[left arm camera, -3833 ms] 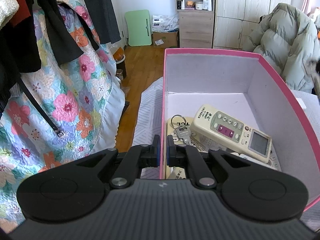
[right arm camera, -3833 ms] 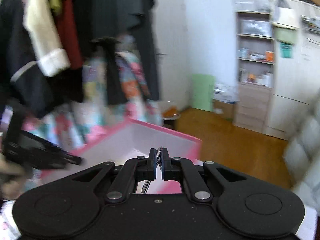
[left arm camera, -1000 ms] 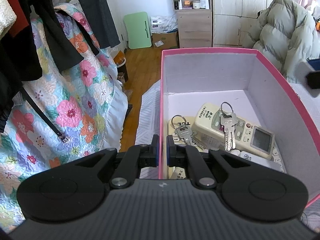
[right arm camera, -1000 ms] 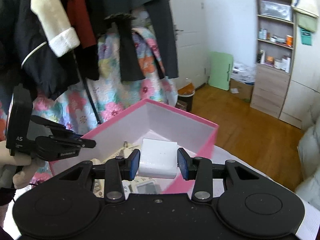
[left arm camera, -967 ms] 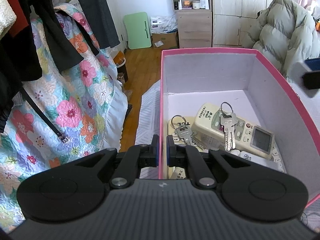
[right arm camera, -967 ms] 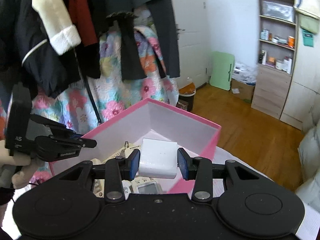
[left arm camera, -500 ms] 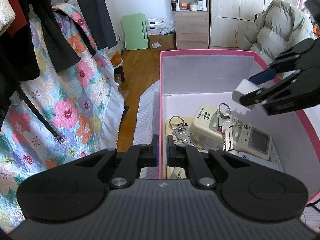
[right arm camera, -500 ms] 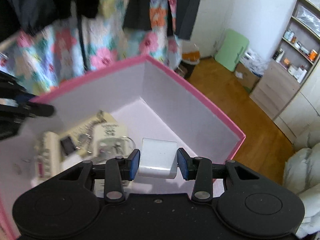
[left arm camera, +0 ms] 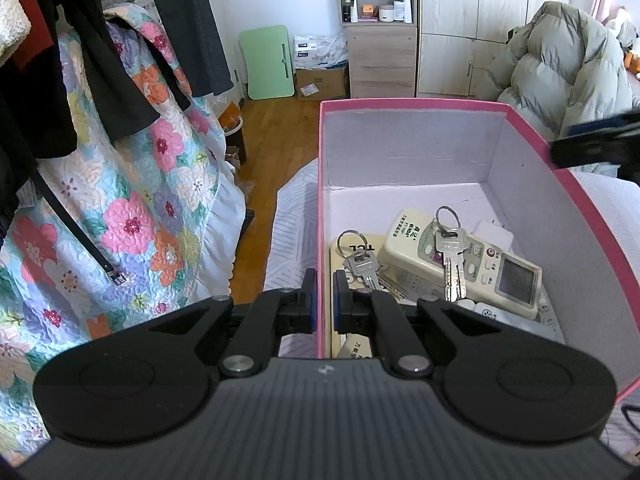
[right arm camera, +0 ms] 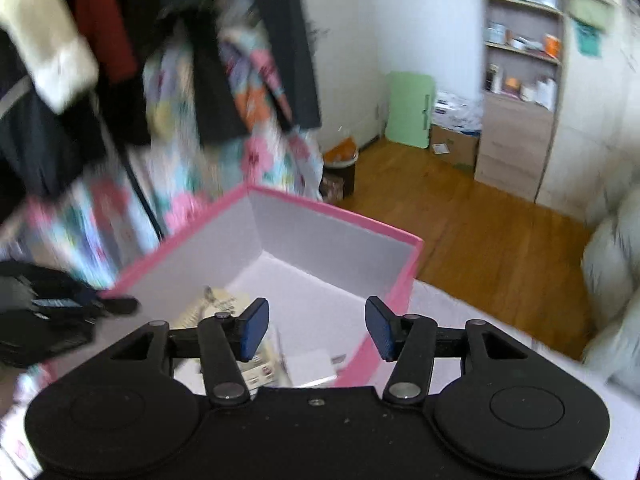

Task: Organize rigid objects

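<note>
A pink box (left arm camera: 408, 102) with a white inside stands on a striped white cover. In it lie a cream remote (left arm camera: 412, 236) with a bunch of keys (left arm camera: 452, 252) on top, a second key bunch (left arm camera: 360, 264), and a white block (left arm camera: 494, 234) by the right wall. My left gripper (left arm camera: 323, 300) is shut on the box's near left wall. My right gripper (right arm camera: 316, 328) hovers over the box's (right arm camera: 332, 210) near corner. Its jaws are opening, with nothing between them. The white block (right arm camera: 310, 364) lies below them. It shows blurred at the right edge of the left wrist view.
A floral quilt (left arm camera: 132, 208) and dark hanging clothes (left arm camera: 104, 60) fill the left. Wooden floor (left arm camera: 280, 136), a green board (left arm camera: 266, 62) and a shelf cabinet (left arm camera: 380, 40) lie beyond. A puffy grey coat (left arm camera: 560, 68) sits right of the box.
My right gripper has opened and let go of the white block, which now lies in the box. It has drawn back from over the box. The left gripper has kept still.
</note>
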The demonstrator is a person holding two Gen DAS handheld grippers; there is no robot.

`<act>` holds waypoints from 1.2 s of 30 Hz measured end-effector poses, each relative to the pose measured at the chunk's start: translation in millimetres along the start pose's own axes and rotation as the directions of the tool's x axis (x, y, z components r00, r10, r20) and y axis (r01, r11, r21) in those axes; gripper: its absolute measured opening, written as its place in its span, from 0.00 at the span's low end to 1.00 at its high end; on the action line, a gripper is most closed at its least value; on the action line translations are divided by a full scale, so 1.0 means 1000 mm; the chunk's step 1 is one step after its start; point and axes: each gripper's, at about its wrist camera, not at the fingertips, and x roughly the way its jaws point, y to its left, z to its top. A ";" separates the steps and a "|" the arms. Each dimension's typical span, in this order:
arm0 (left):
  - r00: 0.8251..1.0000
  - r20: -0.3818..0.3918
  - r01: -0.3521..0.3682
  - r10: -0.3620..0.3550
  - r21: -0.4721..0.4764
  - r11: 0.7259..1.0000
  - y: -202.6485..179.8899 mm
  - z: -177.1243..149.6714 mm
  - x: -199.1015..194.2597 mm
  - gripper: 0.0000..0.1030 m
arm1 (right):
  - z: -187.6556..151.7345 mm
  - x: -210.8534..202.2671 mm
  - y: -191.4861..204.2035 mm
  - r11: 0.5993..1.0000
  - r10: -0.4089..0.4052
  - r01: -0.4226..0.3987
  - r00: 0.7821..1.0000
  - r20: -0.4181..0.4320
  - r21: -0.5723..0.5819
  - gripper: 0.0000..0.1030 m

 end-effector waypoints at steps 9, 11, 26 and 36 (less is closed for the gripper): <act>1.000 -0.001 -0.003 0.003 0.002 1.000 0.000 0.000 0.000 0.05 | -0.053 -0.057 -0.004 0.989 -0.014 0.003 0.997 0.073 0.151 0.57; 1.000 -0.003 0.001 -0.001 -0.001 1.000 0.001 0.000 0.000 0.05 | -0.059 -0.060 -0.004 0.986 -0.035 0.021 0.996 0.081 0.166 0.57; 0.998 0.057 -0.007 0.008 -0.030 1.000 0.009 -0.011 -0.049 0.06 | -0.074 -0.089 0.018 0.989 -0.053 0.034 0.990 0.131 0.145 0.59; 0.994 0.092 -0.056 0.065 -0.089 0.994 0.004 -0.029 -0.099 0.31 | -0.081 -0.119 0.034 0.997 -0.032 0.018 0.982 0.188 0.074 0.61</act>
